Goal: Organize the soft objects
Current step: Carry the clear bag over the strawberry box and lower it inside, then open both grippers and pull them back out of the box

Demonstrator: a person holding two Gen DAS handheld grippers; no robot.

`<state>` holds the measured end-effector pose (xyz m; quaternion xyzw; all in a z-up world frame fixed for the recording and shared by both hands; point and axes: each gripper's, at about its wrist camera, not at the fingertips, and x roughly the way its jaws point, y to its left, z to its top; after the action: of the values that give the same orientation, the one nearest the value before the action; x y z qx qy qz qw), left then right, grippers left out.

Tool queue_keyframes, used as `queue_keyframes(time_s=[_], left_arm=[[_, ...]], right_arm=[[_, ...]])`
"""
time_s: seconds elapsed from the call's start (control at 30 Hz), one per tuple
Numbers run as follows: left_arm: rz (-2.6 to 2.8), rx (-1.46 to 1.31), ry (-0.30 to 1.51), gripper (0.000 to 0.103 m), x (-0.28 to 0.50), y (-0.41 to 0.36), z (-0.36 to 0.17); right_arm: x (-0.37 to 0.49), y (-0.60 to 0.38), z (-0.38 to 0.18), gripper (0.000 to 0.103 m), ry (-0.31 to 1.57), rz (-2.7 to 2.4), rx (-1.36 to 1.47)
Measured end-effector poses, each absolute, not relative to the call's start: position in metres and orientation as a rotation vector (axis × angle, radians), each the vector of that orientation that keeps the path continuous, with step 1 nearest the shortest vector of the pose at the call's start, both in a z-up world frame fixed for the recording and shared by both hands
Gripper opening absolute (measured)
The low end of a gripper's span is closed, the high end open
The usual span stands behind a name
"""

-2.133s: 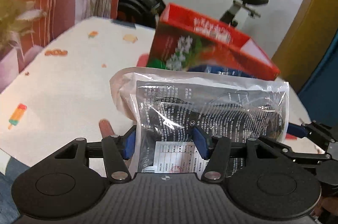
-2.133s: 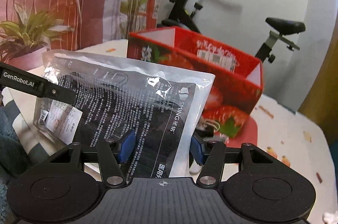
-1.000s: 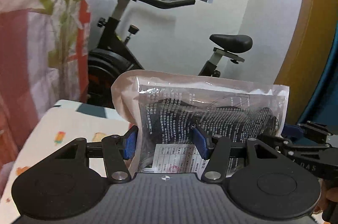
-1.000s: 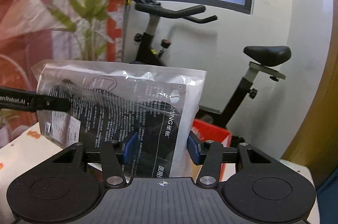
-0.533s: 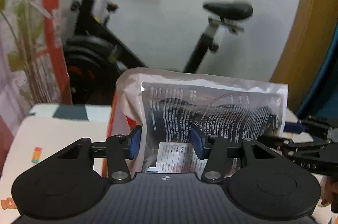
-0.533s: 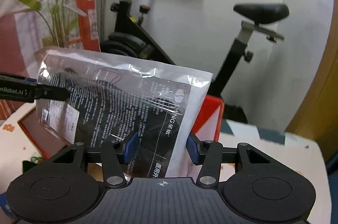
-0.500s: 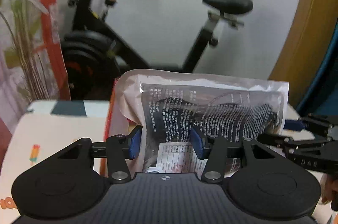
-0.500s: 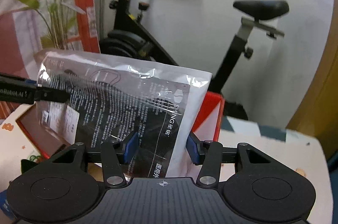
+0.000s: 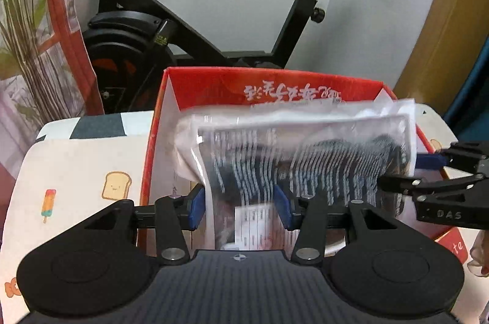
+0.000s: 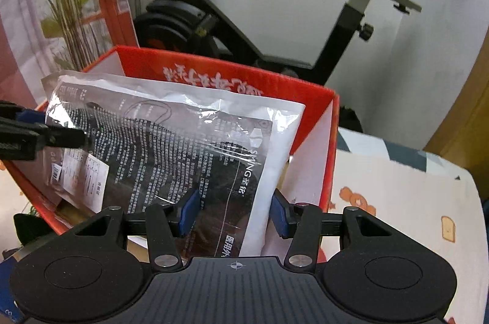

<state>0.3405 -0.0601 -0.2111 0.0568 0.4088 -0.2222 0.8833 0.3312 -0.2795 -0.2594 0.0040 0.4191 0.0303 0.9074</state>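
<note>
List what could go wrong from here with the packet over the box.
1. The left gripper is opening while the right gripper grips; the packet may swing and twist.
2. The packet spans nearly the whole red box, so a corner may snag on the rim.
3. The slippery film may slide out early and miss.

My packet (image 10: pixel 171 140) hung over the box (image 10: pixel 331 140), its lower end inside. The box stood on the bench (image 10: pixel 397 186), with the bike (image 10: pixel 214 18) behind and a plant (image 10: pixel 61 3) to its left.
</note>
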Motion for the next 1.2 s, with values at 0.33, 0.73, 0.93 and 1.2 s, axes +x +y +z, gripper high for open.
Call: queue_keyframes(time_s=[0.33,0.73,0.93,1.2], left_arm=[[-0.449,0.096,0.804,0.052,0.337,-0.054,-0.203],[-0.440,0.142,0.730,0.055,0.308,-0.053,-0.192],[-0.376,0.159,0.700,0.084,0.285,-0.041,-0.182],[-0.310,0.093,0.754,0.101,0.253,-0.021,-0.186]], right_arm=[[0.336,-0.285,-0.253,0.043,0.871,0.046,0.068],[0.314,-0.275,-0.239,0.066,0.817,0.099,0.126],[0.291,-0.264,-0.233,0.076,0.780,0.113,0.112],[0.259,-0.247,-0.232,0.102,0.723,0.119,0.099]])
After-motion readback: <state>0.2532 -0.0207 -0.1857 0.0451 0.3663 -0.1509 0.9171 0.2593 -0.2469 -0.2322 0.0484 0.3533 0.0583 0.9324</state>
